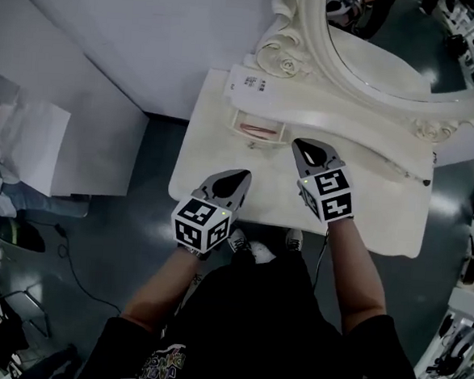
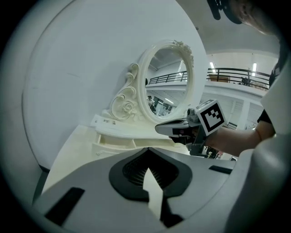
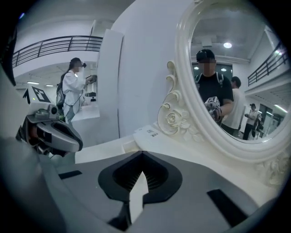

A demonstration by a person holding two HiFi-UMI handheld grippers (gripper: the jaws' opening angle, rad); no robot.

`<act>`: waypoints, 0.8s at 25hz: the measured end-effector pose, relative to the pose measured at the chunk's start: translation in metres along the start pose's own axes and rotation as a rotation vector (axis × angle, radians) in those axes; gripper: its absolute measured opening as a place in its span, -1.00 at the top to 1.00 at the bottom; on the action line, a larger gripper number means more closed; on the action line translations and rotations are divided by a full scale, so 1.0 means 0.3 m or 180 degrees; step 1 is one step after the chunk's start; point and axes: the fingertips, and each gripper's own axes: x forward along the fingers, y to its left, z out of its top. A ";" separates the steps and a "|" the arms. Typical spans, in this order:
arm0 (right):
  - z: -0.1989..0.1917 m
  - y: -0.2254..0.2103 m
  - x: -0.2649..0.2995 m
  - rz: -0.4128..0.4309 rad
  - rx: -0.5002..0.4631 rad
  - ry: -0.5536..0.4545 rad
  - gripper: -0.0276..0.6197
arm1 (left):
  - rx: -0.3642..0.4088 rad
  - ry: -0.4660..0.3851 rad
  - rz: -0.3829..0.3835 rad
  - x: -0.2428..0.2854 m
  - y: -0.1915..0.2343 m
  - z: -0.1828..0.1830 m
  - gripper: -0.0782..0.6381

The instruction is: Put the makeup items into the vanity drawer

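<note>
A: What is nearest to the person?

B: The left tongs (image 1: 239, 177). They hover over the front edge of the tabletop (image 1: 211, 154). They are clenched: the jaws are together, with nothing between them.

A: And the other?

B: The right tongs (image 1: 303, 149) are a little farther in, above the tabletop. They are clenched too and hold nothing.

A: Where are the makeup items?

B: I see only a pinkish thing (image 1: 256, 128) inside the small drawer (image 1: 261, 141). It is too small to say what it is. The drawer stands open under the raised shelf (image 1: 331, 122). It is ahead of the left tongs and just to the left of the right tongs. It touches neither of them.

A: Is there room to move?

B: Yes. The tabletop is bare to the left of the drawer, and also at the right side. The shelf hangs over the back part of the drawer. Behind it the mirror (image 1: 392, 50) rises in its carved frame, and the white wall (image 1: 151, 33) closes the far left. The floor (image 1: 130, 210) lies beyond the left edge.
</note>
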 end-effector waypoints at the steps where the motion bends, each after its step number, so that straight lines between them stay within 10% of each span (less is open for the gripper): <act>1: -0.007 -0.002 -0.031 -0.0027 0.0054 -0.0030 0.82 | 0.0033 0.0023 -0.0022 0.004 -0.018 -0.002 0.78; 20: -0.166 -0.029 -0.530 0.0044 0.0806 -0.0482 0.82 | 0.0097 0.0053 -0.0030 0.074 -0.423 -0.029 0.78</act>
